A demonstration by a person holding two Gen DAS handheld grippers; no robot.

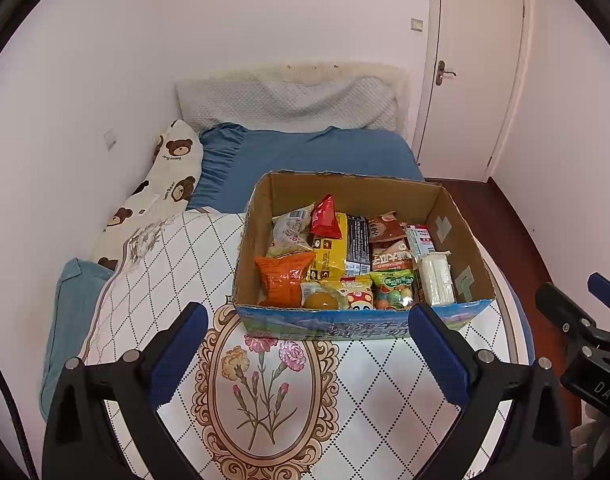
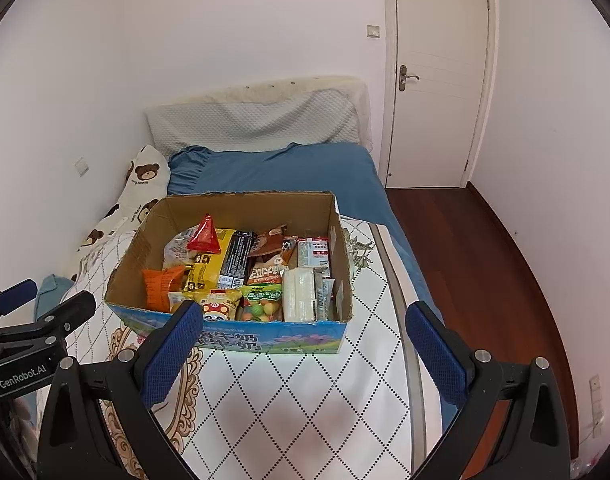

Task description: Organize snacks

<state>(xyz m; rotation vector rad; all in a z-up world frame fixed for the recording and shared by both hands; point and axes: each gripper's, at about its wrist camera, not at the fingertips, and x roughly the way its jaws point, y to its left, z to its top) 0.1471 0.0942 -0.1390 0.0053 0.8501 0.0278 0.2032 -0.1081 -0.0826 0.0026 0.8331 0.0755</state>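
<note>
Now both held wide apart and empty: left gripper (image 1: 308,344) and right gripper (image 2: 304,340), blue-padded fingers (image 1: 179,354) spread with nothing between them. Ahead of the fingertips, not touching them: open brown cardboard box with a blue printed front (image 1: 445,208) (image 2: 233,204), standing on a white quilted bed cover with a diamond pattern and a flower medallion (image 1: 385,392) (image 2: 305,400). In the left wrist view, box front just beyond the tips, roughly centred between the two fingers. In the right wrist view, box shifted toward the left finger (image 2: 171,354), whose tip overlaps the near front edge in the picture; cannot tell whether touching.

Inside the box, packed close together: red triangular foil packet (image 1: 325,216) (image 2: 204,236) standing on top at the rear, yellow snack bag (image 1: 331,252) (image 2: 209,260) below it, orange crinkled bag (image 1: 283,276) (image 2: 159,284) at the near left, black bar-shaped pack (image 1: 357,246) (image 2: 236,258), brown and white pouch (image 1: 389,246) (image 2: 269,264), white wrapped block (image 1: 437,280) (image 2: 299,294) at the near right. Behind the box, blue bed sheet (image 1: 325,152) (image 2: 289,172) and bear-print pillow (image 1: 173,176) (image 2: 145,172) against the wall.
</note>
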